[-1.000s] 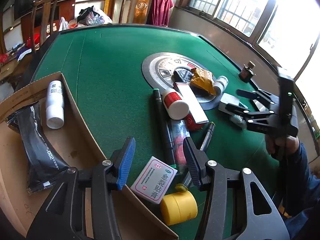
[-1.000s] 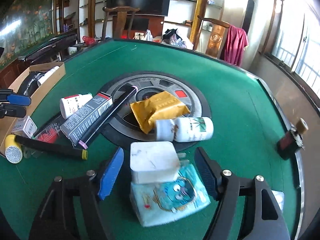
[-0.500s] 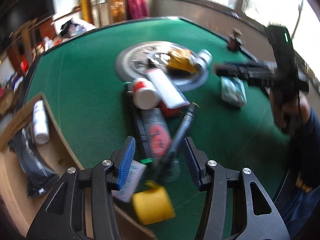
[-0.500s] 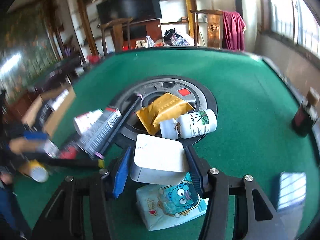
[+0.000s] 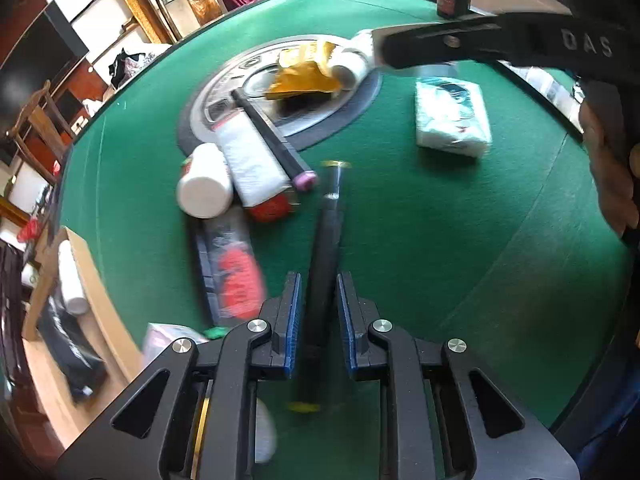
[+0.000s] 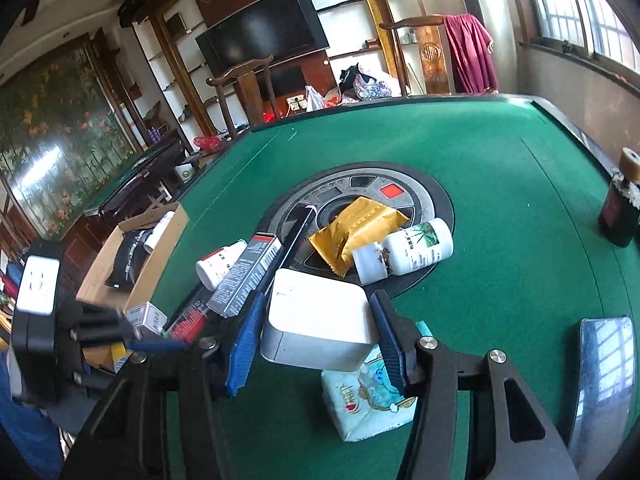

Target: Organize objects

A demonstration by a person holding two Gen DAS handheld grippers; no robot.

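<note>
My left gripper (image 5: 318, 310) points steeply down at the green table (image 5: 440, 240) and is shut on a black marker (image 5: 326, 236) with yellow ends, which lies lengthwise between the blue pads. My right gripper (image 6: 316, 336) is shut on a white rounded box (image 6: 320, 316), held just above a pale blue tissue pack (image 6: 368, 404). In the left wrist view the right gripper's black arm (image 5: 500, 40) crosses the top right, with a person's hand (image 5: 612, 176) on it, and the tissue pack (image 5: 452, 120) lies below it.
A cardboard box (image 5: 96, 292) at the left table edge holds a white bottle and a black pouch. A red-capped white bottle (image 5: 204, 192), long cartons (image 5: 256, 164), a yellow pouch (image 6: 356, 232) and a green-labelled bottle (image 6: 416, 248) crowd the round centre plate. A corked dark bottle (image 6: 622, 208) stands far right.
My left gripper swung right from the small medicine box and yellow cylinder to the black marker and shut on it. My right gripper closed on the white box and raised it off the tissue pack.
</note>
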